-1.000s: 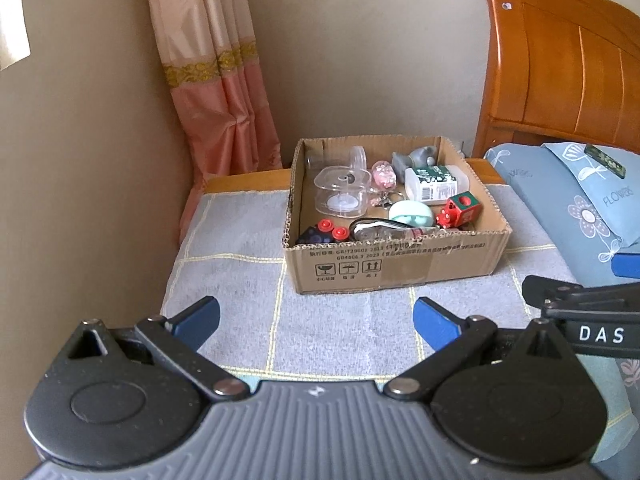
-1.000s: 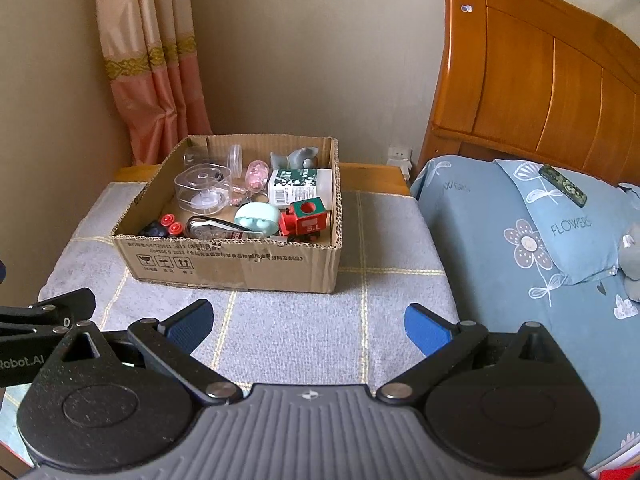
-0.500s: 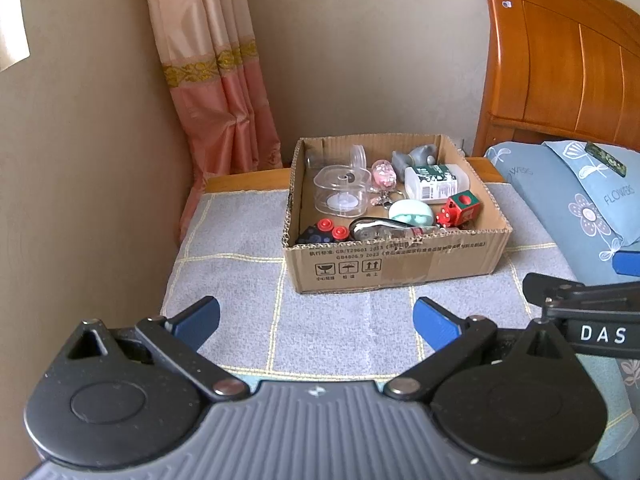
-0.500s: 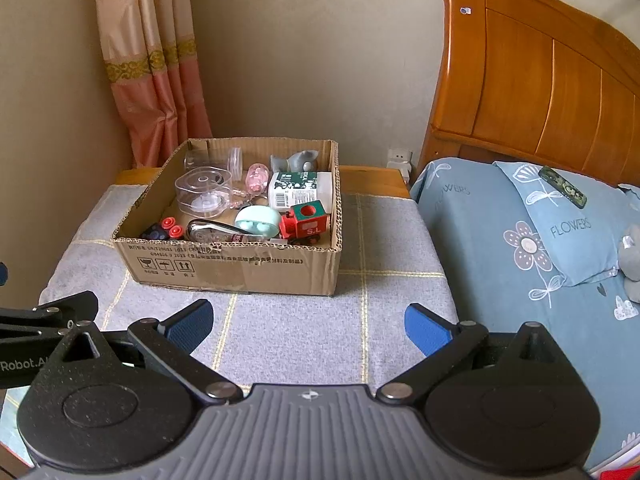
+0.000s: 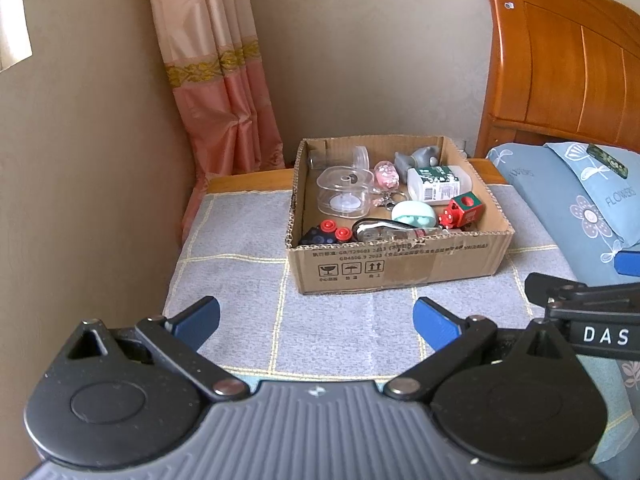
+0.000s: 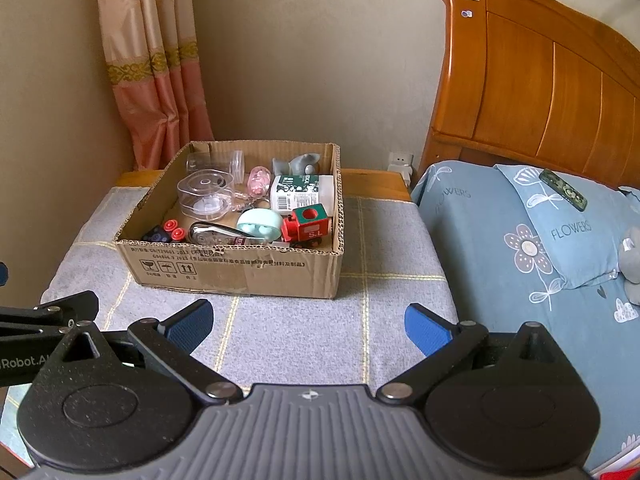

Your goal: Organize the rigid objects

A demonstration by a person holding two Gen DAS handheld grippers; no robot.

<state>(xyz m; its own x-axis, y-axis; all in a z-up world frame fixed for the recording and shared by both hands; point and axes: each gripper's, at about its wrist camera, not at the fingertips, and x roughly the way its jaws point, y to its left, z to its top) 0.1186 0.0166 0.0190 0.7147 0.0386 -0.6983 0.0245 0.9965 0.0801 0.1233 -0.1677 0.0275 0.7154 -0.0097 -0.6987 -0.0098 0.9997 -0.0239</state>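
Note:
A low cardboard box stands on a grey cloth-covered table. It holds a clear round container, a white bottle, a red toy block, a mint-green case, a pink charm, a grey figure and red-capped pieces. My left gripper and right gripper are both open and empty, held well in front of the box, above the cloth.
A wall and a pink curtain close off the left. A bed with a blue pillow and wooden headboard lies to the right. A small dark object rests on the pillow. Bare grey cloth lies before the box.
Both grippers have drifted slightly, so the box sits a little differently in view. Both stay open and empty.

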